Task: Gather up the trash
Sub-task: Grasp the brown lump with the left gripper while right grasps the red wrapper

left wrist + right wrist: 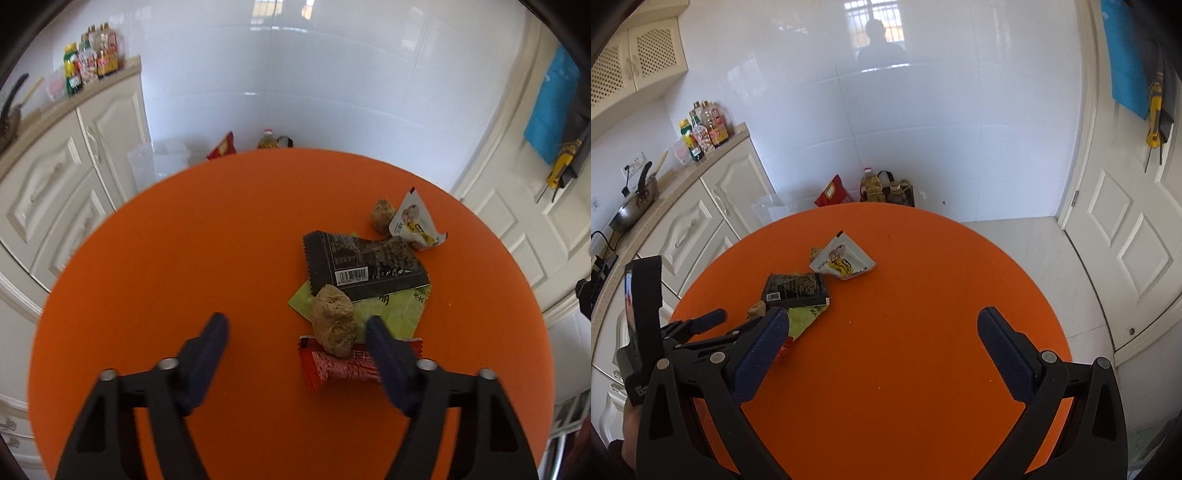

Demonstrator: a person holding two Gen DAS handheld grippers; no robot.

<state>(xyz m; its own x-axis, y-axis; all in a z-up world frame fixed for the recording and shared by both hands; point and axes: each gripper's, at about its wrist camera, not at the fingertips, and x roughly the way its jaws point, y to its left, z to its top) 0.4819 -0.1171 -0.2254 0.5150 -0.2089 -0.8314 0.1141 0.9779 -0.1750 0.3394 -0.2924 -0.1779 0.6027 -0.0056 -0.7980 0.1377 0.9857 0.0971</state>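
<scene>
Trash lies on a round orange table [184,258]. A black wrapper [362,264] rests on a green wrapper [399,314]. A brown crumpled lump [334,321] sits on a red wrapper [340,367]. A smaller brown lump [383,216] lies beside a white snack packet [415,221]. My left gripper [297,326] is open and empty; its right finger [388,354] is over the red wrapper, next to the big lump. My right gripper [882,328] is open and empty over bare table [905,350], right of the pile. The black wrapper [796,290] and white packet [844,260] show there too.
White cabinets [55,177] with bottles [92,55] on the counter stand left of the table. A wok [633,206] sits on that counter. A red bag [831,190] and an oil bottle [871,186] stand on the floor behind the table. A white door [1126,240] is at the right.
</scene>
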